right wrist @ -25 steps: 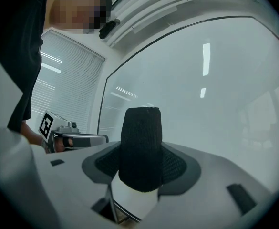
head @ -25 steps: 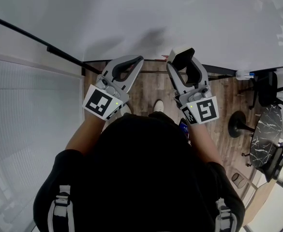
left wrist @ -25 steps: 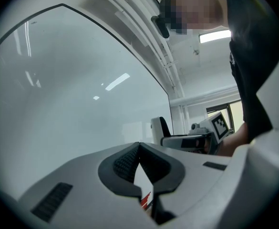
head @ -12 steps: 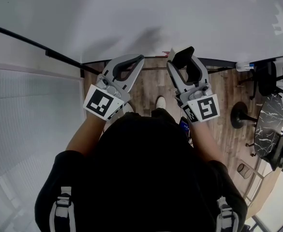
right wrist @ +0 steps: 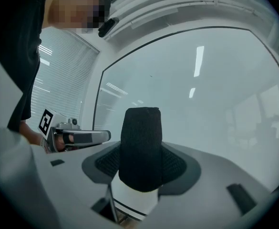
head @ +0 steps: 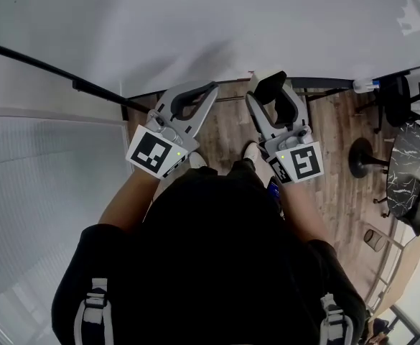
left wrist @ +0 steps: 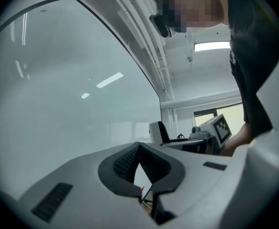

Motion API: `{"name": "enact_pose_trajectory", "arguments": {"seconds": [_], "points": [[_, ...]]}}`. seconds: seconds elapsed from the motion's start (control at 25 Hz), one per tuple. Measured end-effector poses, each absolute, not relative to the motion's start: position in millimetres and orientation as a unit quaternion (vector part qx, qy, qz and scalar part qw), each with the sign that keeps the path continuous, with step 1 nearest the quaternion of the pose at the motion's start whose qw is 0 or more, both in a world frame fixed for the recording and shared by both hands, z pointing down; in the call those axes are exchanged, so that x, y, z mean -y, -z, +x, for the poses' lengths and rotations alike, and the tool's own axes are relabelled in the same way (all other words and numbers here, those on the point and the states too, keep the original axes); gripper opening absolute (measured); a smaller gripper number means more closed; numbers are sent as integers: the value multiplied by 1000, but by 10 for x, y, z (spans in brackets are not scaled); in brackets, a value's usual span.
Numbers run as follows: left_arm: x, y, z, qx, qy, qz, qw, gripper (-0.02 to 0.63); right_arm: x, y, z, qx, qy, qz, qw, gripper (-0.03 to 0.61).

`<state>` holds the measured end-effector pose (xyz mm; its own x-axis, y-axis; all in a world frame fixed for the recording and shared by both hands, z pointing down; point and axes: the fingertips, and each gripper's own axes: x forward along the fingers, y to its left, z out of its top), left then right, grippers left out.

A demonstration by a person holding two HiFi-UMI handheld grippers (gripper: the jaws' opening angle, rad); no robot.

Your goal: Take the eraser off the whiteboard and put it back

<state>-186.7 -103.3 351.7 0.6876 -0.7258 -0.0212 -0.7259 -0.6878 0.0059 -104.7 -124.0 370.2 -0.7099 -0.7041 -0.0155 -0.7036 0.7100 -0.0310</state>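
My right gripper is shut on the eraser, a white block with a black felt face. In the right gripper view the eraser stands upright between the jaws of my right gripper, felt side toward the camera. It sits close in front of the whiteboard, and I cannot tell whether it touches the board. My left gripper hangs beside it to the left with its jaws closed tip to tip on nothing. In its own view, the left gripper faces the whiteboard.
A marker lies on the board's lower ledge at the right. Office chairs and a round marble table stand on the wooden floor to the right. Window blinds fill the left side. The person's feet show below the grippers.
The person has taken a small step, and both grippers have shifted slightly along the board with it. The right gripper's hold on the eraser is unchanged.
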Motion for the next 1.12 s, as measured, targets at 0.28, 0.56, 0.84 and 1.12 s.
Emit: {"name": "enact_pose_trajectory", "arguments": {"seconds": [0.28,0.56,0.84,1.12], "points": [[1176,-3413,-1745,-389,-25,-921,13,0,1351,-3617,-853,-914,-5,-405,15,229],[1451,-2849,-954,-385,-16,-922,28,0,1680,-3047,38,-904,-18,-427,33,229],[1630,-3226,-936,-396,-43,-917,20,0,1864,-3353,189,-894,-45,-444,31,229],[1900,-2964,-285,-382,-41,-923,29,0,2205,-3083,838,-887,-51,-456,43,229]]}}
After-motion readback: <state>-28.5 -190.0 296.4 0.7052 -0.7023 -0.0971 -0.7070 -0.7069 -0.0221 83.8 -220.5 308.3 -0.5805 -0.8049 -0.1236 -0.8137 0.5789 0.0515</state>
